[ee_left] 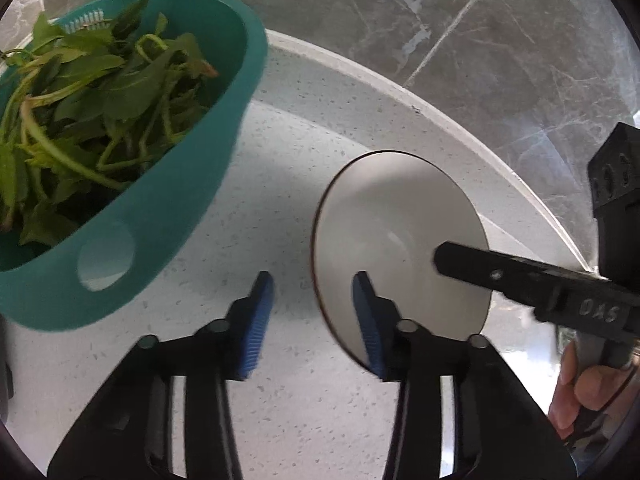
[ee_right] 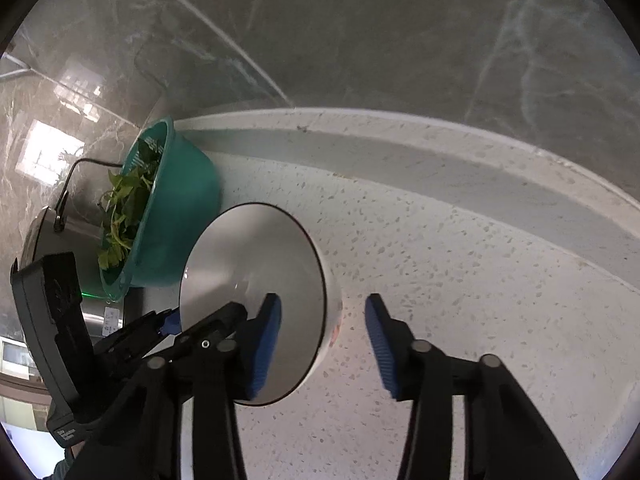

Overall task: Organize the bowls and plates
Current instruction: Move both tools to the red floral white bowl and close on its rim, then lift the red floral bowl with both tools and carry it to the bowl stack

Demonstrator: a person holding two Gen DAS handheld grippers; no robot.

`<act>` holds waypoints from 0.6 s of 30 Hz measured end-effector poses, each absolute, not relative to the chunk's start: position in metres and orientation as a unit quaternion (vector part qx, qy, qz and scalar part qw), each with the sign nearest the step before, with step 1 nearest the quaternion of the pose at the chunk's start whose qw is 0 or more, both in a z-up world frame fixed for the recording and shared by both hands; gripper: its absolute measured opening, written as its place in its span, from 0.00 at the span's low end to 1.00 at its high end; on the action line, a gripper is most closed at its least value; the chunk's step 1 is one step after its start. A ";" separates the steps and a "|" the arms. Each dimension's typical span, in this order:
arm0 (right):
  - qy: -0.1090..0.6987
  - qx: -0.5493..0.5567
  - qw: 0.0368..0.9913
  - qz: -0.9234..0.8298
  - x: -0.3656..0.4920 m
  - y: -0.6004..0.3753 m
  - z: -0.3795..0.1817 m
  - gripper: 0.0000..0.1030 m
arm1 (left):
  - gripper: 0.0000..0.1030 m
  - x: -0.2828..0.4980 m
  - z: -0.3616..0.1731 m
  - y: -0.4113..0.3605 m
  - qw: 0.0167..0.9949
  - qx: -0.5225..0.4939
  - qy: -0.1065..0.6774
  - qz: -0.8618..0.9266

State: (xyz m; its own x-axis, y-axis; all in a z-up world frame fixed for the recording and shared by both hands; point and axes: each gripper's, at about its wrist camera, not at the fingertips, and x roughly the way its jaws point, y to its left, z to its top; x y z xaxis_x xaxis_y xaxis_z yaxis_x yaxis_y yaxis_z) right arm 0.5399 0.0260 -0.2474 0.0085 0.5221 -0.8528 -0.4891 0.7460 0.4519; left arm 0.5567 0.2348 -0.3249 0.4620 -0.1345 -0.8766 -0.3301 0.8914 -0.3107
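On the far left in the left wrist view, a teal colander full of leafy greens sits on the white speckled counter, its rim tilted toward the camera, with an oval hole showing low in its side wall. To its right the left gripper hangs above the counter with its blue-padded fingers spread apart and nothing between them. The right-hand pad overlaps the near edge of the white bowl (whether it touches the rim I cannot tell). The bowl rests on the counter, just right of the colander and in front of the raised ledge that meets the grey marble wall. Further right, a black finger of the right gripper reaches in over the bowl's inside, and a hand grips the handle at the frame's edge.

In the right wrist view, a steel pot with a wire handle stands at the left, behind the colander and its greens. The left gripper comes in below them, its blue tip at the bowl's near-left rim. The bowl sits right of the colander, and the right gripper is released, fingers wide: the left pad lies inside the bowl, the right pad outside over bare counter, so the bowl's wall stands between them, unclamped.
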 end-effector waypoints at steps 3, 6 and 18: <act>0.617 0.012 0.704 0.351 0.539 0.027 -0.254 0.21 | 0.20 0.569 -0.328 0.227 0.825 -0.216 0.519 0.052; 0.619 0.016 0.704 0.348 0.539 0.025 -0.255 0.20 | 0.19 0.573 -0.326 0.223 0.825 -0.216 0.521 0.047; 0.609 -0.001 0.715 0.343 0.532 0.025 -0.249 0.18 | 0.15 0.573 -0.318 0.226 0.822 -0.210 0.528 0.041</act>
